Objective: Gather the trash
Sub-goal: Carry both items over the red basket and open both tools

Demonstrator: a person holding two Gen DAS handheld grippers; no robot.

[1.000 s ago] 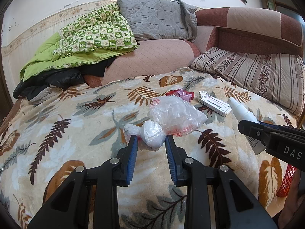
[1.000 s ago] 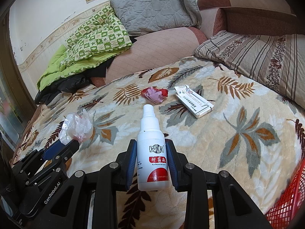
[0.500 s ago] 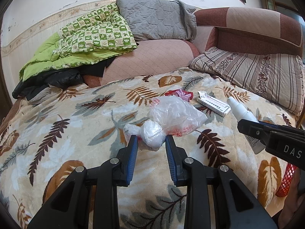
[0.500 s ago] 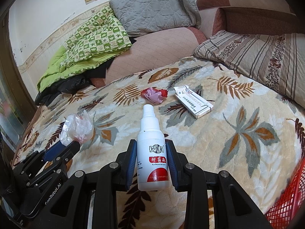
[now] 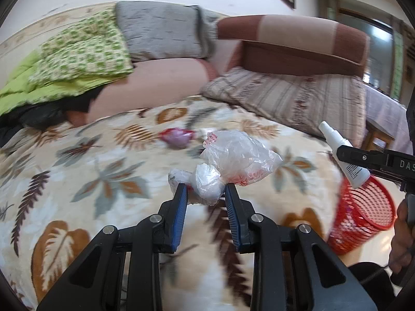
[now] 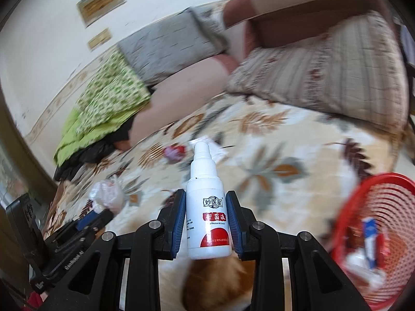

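Observation:
My left gripper point(image 5: 206, 191) is shut on a crumpled clear plastic bag point(image 5: 233, 155), held above the leaf-patterned blanket point(image 5: 103, 181). My right gripper point(image 6: 206, 197) is shut on a white spray bottle point(image 6: 207, 212) with a red label, upright between the blue pads. In the left wrist view that bottle point(image 5: 342, 153) and the right gripper point(image 5: 347, 154) sit over a red mesh basket point(image 5: 363, 212) at the bed's right edge. The basket point(image 6: 376, 233) holds some wrappers. A red-purple wrapper point(image 5: 176, 137) and a white box point(image 6: 215, 150) lie on the blanket.
Pillows and folded quilts are piled along the wall at the bed's far side point(image 5: 160, 33). A striped cushion point(image 5: 285, 101) and brown headboard point(image 5: 298, 49) lie at right. A person's hand point(image 5: 400, 235) is at the right edge.
Both grippers have swung right with their loads. The red basket has come into fuller view, close under the bottle. Both current views are motion-blurred.

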